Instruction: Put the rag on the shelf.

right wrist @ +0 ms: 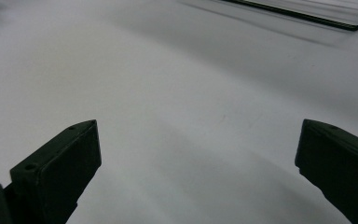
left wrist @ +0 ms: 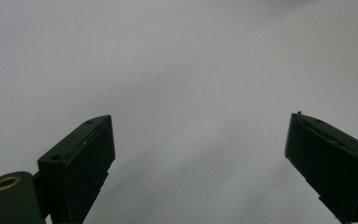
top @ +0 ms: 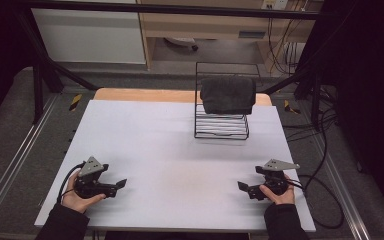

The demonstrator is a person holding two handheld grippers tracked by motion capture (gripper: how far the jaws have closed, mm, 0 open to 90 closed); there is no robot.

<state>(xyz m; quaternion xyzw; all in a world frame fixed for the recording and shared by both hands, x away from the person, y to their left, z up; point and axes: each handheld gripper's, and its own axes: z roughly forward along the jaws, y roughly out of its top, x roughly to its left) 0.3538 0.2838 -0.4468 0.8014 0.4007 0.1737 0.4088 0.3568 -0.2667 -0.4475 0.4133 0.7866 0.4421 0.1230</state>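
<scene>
- Jaws wide on both sides, nothing between them.
- High view: left gripper (top: 121, 184) near front-left corner of table (top: 145, 135), held in left hand (top: 80, 197), tips pointing toward table's middle. Right gripper (top: 241, 186) near front-right corner, in right hand (top: 278, 194), tips pointing inward too. Both well apart from everything else on the top.
- Same view: black wire rack (top: 222, 127) near far edge, right of centre. Dark folded cloth (top: 228, 94) draped over rack's upright back, hanging down its front face. Rack's low shelf of thin bars looks bare; no other item seen on it.
- Progress, judged: nothing gripped, cloth untouched on rack, both grippers at near edge as if at start position. Likely all of the work yet to do: reach across, take cloth, lift it off.
- Left gripper view: two black pads spread far apart over plain white table surface (left wrist: 182, 84); nothing between, nothing ahead.
- Right gripper view: pads spread equally wide above white surface (right wrist: 177, 121); thin black bar of rack's base (right wrist: 307, 16) at upper right, well ahead. Cloth not made out from this angle.
</scene>
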